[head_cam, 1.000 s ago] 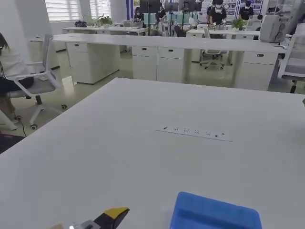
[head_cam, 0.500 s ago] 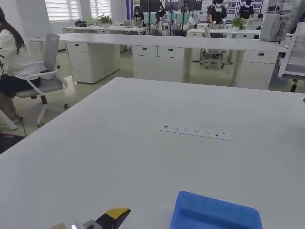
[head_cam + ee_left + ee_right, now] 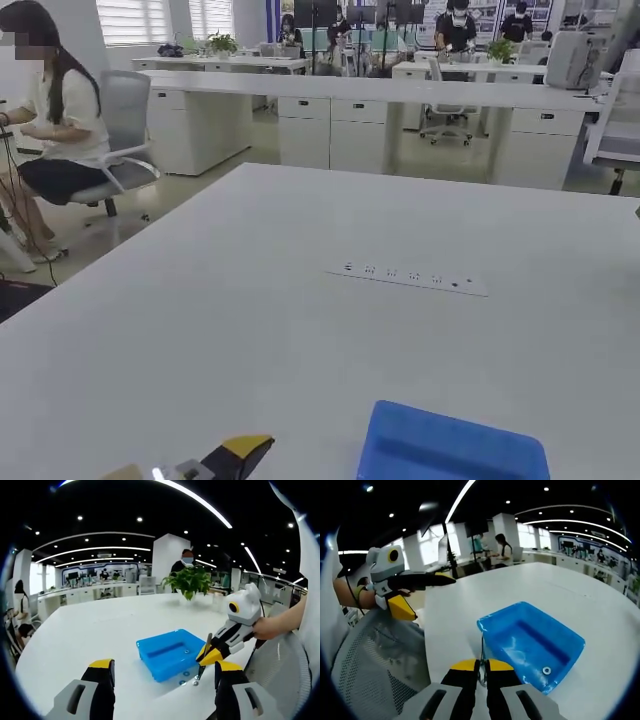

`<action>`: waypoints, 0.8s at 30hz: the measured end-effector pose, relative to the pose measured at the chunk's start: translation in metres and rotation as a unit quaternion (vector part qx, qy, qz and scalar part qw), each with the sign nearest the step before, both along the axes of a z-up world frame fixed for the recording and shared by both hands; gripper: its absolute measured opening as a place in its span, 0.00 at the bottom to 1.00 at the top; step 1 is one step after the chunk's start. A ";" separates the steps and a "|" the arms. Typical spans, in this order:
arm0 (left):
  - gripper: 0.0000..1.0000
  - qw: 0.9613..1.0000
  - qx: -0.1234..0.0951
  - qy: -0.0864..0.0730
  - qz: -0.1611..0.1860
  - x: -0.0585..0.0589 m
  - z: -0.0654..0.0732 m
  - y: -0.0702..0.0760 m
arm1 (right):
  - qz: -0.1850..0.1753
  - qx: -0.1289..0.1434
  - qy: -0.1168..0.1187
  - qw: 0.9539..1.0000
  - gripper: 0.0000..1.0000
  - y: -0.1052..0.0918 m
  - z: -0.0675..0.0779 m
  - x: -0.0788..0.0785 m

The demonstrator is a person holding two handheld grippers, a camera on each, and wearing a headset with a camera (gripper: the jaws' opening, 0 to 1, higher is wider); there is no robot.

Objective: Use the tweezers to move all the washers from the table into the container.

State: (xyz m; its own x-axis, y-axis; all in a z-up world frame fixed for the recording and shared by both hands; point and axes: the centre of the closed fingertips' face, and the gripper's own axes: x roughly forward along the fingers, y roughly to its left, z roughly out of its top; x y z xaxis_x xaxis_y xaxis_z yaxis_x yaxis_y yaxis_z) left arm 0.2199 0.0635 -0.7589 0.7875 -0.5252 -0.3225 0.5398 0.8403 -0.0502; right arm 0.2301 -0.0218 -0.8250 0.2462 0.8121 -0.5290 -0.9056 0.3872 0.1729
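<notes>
The left claw [image 3: 165, 664] gapes wide, empty; the right claw [image 3: 482, 666] pinches thin metal tweezers [image 3: 482, 650] near a glossy blue rectangular container [image 3: 520, 630].

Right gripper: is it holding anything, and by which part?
Yes: the right gripper is shut on the tweezers, clamped about mid-length; the left gripper holds nothing.

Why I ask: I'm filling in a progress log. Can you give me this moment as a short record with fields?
container: blue container, open, on the white table
inside it: one washer, seen in the right gripper view
outside it: at least two washers on the table, beside the container
right gripper: shut on tweezers, whose tips point down by the loose washers
left gripper: open, holding nothing
status: not finished
</notes>
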 end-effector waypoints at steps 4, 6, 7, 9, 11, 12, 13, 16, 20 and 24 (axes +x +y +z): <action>0.83 1.000 -0.001 -0.002 0.001 0.000 0.001 0.000 | -0.007 0.008 0.010 1.000 0.03 0.000 0.003 0.002; 0.83 1.000 0.000 -0.001 0.001 0.000 0.000 0.001 | -0.010 0.014 0.011 1.000 0.03 -0.001 0.007 0.002; 0.83 1.000 0.000 -0.002 0.001 0.000 0.000 0.001 | -0.010 0.016 0.011 1.000 0.03 -0.001 0.008 0.002; 0.83 1.000 0.000 -0.003 0.001 -0.001 0.001 0.001 | -0.012 0.021 0.012 1.000 0.03 -0.001 0.013 0.003; 0.83 1.000 -0.001 -0.002 0.001 -0.001 0.000 0.001 | -0.014 0.028 0.013 0.999 0.03 -0.001 0.018 0.004; 0.83 1.000 0.000 -0.001 0.001 -0.001 0.000 0.001 | -0.016 0.030 0.013 0.999 0.03 -0.001 0.021 0.005; 0.83 1.000 0.001 -0.001 0.001 -0.001 0.000 0.000 | -0.016 0.033 0.013 0.999 0.03 -0.002 0.024 0.005; 0.83 1.000 0.002 -0.002 0.001 -0.001 0.000 0.000 | -0.016 0.037 0.012 0.999 0.03 -0.002 0.031 0.006; 0.83 1.000 0.000 -0.002 0.001 0.000 0.000 0.001 | -0.019 0.052 0.013 0.998 0.03 -0.003 0.042 0.009; 0.83 1.000 0.001 -0.002 0.000 0.000 0.000 0.000 | -0.025 0.069 0.018 0.997 0.03 -0.005 0.053 0.011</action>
